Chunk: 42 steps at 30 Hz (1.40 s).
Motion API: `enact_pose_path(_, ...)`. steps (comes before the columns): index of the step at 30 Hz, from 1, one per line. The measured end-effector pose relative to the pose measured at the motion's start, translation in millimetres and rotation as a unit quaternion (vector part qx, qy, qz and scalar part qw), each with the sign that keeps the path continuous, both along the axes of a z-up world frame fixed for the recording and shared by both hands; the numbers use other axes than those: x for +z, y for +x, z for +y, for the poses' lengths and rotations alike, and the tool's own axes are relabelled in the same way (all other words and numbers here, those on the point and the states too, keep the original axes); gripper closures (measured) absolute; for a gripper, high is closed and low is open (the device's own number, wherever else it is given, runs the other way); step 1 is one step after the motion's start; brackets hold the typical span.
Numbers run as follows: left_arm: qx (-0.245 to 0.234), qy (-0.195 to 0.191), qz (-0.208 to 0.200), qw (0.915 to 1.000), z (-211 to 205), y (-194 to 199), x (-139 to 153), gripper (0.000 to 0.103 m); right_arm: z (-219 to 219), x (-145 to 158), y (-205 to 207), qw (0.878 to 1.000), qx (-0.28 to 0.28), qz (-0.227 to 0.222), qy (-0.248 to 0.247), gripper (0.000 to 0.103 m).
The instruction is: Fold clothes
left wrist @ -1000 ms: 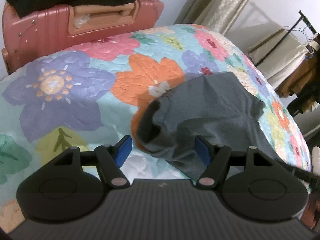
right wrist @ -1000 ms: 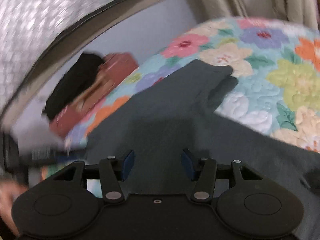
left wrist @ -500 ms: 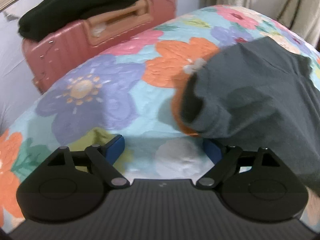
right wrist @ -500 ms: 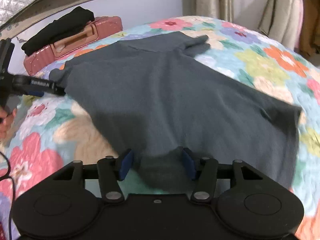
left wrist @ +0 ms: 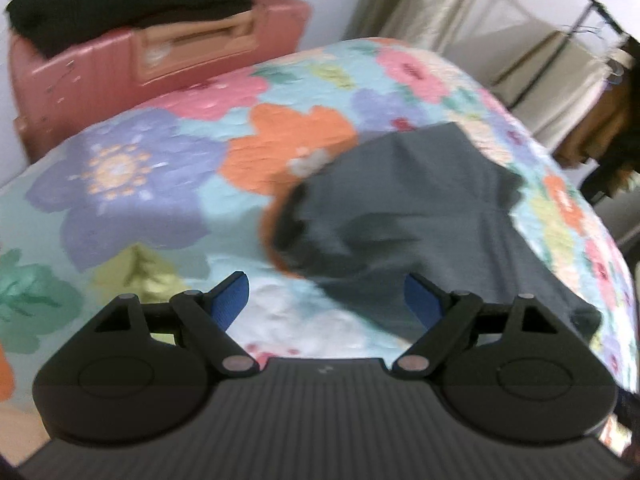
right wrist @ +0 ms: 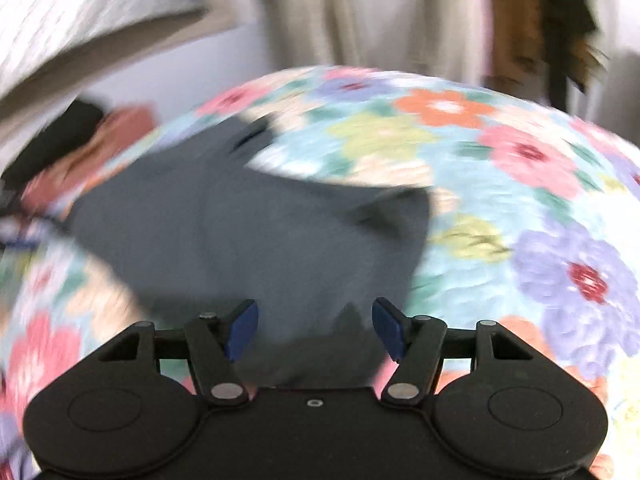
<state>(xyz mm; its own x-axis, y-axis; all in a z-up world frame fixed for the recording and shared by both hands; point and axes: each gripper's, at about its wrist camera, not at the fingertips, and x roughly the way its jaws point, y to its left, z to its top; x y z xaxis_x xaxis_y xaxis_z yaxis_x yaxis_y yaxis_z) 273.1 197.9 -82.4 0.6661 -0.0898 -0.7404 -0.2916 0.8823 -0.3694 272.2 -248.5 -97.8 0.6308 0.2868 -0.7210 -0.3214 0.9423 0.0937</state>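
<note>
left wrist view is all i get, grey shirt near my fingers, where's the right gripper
Observer: The right gripper is at another edge of the grey shirt, jaws open, cloth between them.
Operator: gripping it?
Observer: No, its blue pads stand apart.
Operator: what's past the shirt on that side
Observer: Bare floral quilt, then hanging clothes; that view is blurred.

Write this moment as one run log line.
left gripper: open | right gripper: open | grey shirt: flat on floral quilt, unfolded
</note>
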Motion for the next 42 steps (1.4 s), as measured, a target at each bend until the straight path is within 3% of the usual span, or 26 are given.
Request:
enact_pose_path(3, 0.003, 0.06, -0.015, 0.9981, -26, 2, 2, 0.017, -25, -2, 20, 0.999, -0.045, -0.001, 0.025, 0.035)
enact_pose_path(5, -0.004, 0.087, 0.001, 0.9962, -40, 8, -7, 0.017, -39, -6, 34, 0.997, -0.069, 0.0, 0.041, 0.034)
enact_pose_path(8, -0.023, 0.049, 0.02, 0.9984, -44, 13, -23, 0.017, -45, -16, 51, 0.993, -0.085, 0.002, 0.081, 0.032)
enact_pose_path(9, -0.024, 0.036, 0.024, 0.9988, -44, 14, -27, 0.017, -44, -17, 59, 0.992, -0.089, 0.004, 0.089, 0.024)
enact_pose_path(10, -0.025, 0.036, 0.029, 0.9986, -46, 15, -29, 0.017, -43, -18, 67, 0.991, -0.093, 0.006, 0.092, 0.016)
enact_pose_path(12, -0.028, 0.047, 0.038, 0.9978, -50, 17, -33, 0.017, -40, -20, 81, 0.991, -0.105, 0.0, 0.084, 0.015)
enact_pose_path(13, -0.029, 0.051, 0.04, 0.9975, -51, 18, -33, 0.017, -38, -21, 88, 0.991, -0.112, -0.004, 0.077, 0.023)
enact_pose_path(14, -0.029, 0.053, 0.042, 0.9973, -52, 18, -34, 0.017, -38, -20, 94, 0.991, -0.115, -0.009, 0.07, 0.04)
enact_pose_path(15, -0.029, 0.056, 0.043, 0.9971, -53, 18, -35, 0.017, -40, -18, 98, 0.991, -0.114, -0.015, 0.063, 0.08)
enact_pose_path(16, -0.03, 0.059, 0.044, 0.9968, -54, 18, -35, 0.017, -41, -15, 102, 0.992, -0.114, -0.021, 0.056, 0.091)
enact_pose_path(18, -0.032, 0.068, 0.046, 0.9961, -55, 19, -36, 0.017, -47, -11, 102, 0.99, -0.124, -0.048, 0.04, 0.092)
enact_pose_path(20, -0.032, 0.069, 0.048, 0.9959, -56, 20, -37, 0.016, -55, -14, 106, 0.99, -0.132, -0.04, 0.041, 0.091)
enact_pose_path(22, -0.031, 0.071, 0.051, 0.9957, -56, 21, -38, 0.016, -66, -19, 109, 0.986, -0.156, -0.019, 0.063, 0.065)
enact_pose_path(27, -0.033, 0.062, 0.053, 0.9961, -53, 22, -36, 0.016, -79, -1, 70, 0.969, -0.213, -0.014, 0.126, 0.055)
enact_pose_path(30, -0.029, 0.031, 0.047, 0.998, -44, 22, -36, 0.013, -83, 10, 29, 0.959, -0.182, 0.013, 0.215, 0.049)
enact_pose_path(32, -0.019, -0.016, 0.03, 0.9992, -32, 21, -40, 0.005, -78, 12, 5, 0.955, -0.141, 0.05, 0.257, 0.048)
enact_pose_path(34, -0.008, -0.061, 0.011, 0.998, -20, 18, -42, 0.005, -71, 6, -17, 0.944, -0.115, 0.095, 0.294, 0.047)
enact_pose_path(36, -0.003, -0.088, -0.006, 0.9961, -11, 16, -43, 0.011, -65, -4, -36, 0.927, -0.105, 0.136, 0.333, 0.046)
enact_pose_path(37, -0.003, -0.096, -0.014, 0.9953, -9, 15, -43, 0.027, -62, -11, -45, 0.917, -0.103, 0.155, 0.352, 0.044)
enact_pose_path(38, -0.005, -0.1, -0.021, 0.9947, -7, 15, -43, 0.05, -58, -19, -51, 0.908, -0.103, 0.174, 0.366, 0.042)
enact_pose_path(40, -0.008, -0.114, -0.03, 0.993, -6, 14, -44, 0.061, -54, -36, -56, 0.896, -0.117, 0.202, 0.377, 0.038)
enact_pose_path(42, -0.002, -0.118, -0.04, 0.9922, -7, 14, -45, 0.071, -53, -45, -59, 0.892, -0.14, 0.188, 0.387, 0.039)
